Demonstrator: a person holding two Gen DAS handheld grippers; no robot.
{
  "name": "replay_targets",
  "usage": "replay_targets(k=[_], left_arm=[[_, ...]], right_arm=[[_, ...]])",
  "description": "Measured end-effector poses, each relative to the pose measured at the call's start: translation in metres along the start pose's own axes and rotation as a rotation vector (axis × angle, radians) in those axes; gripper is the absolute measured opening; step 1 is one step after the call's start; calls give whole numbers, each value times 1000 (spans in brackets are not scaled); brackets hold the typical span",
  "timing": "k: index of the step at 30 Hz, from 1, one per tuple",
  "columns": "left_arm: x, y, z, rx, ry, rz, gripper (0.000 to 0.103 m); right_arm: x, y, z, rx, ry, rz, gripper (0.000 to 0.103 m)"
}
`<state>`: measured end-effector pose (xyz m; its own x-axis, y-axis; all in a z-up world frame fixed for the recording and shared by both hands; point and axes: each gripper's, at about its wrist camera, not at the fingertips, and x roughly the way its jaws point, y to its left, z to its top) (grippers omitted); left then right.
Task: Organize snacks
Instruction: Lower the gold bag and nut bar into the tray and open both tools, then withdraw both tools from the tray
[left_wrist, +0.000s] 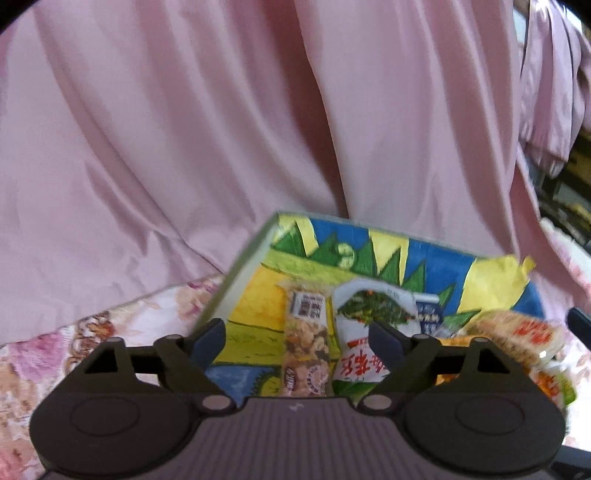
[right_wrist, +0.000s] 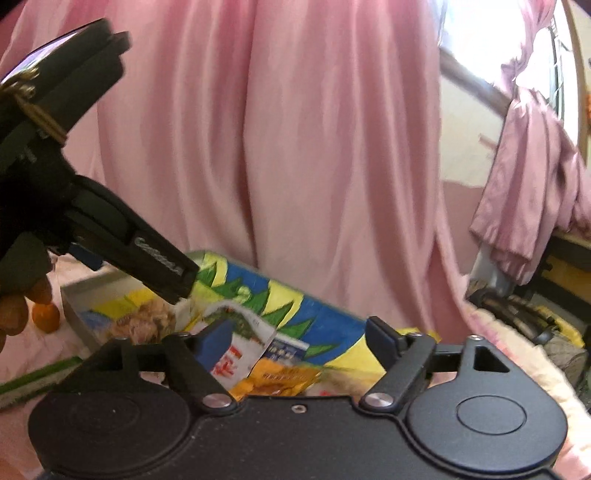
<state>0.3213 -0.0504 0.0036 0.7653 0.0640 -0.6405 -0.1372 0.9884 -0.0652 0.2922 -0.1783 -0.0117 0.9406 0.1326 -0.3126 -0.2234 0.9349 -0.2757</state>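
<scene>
1. The snacks sit together inside the colourful box (left_wrist: 436, 258), which rests on the floral bedcover (left_wrist: 155, 314): a nut bar (left_wrist: 306, 354), a white packet (left_wrist: 365, 317) and an orange packet (right_wrist: 280, 376), laid flat so they stay sorted.
2. Your left gripper (left_wrist: 299, 338) hangs over the nut bar with jaws wide, holding nothing.
3. Your right gripper (right_wrist: 301, 341) is likewise spread and empty above the packets.
4. Pink curtains (left_wrist: 221, 110) hang behind.

white snack packet (left_wrist: 360, 363): large red characters, blurred | other labels: unreadable
</scene>
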Motion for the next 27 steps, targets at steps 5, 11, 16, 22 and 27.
replay_targets(k=[5,11,16,22,27], left_arm=[[-44,17,5,-14,-82,13,99],[-94,41,-2,-11,-146,15,103],[-129,58,-18,-14,-178,7,103],[-165,71,-50,-12,-208,29,103],[-186,81,-77,-20,-212,31,103]], right_arm=[[-35,-11,17,56,-61,-33,96],[-80,-19,38,153,-148,-68,102],[-122,-20,42,200,-188,-83,102],[-165,-17,31,252,-185,-73,102],[-193,-7,17,264,-163,-71,102]])
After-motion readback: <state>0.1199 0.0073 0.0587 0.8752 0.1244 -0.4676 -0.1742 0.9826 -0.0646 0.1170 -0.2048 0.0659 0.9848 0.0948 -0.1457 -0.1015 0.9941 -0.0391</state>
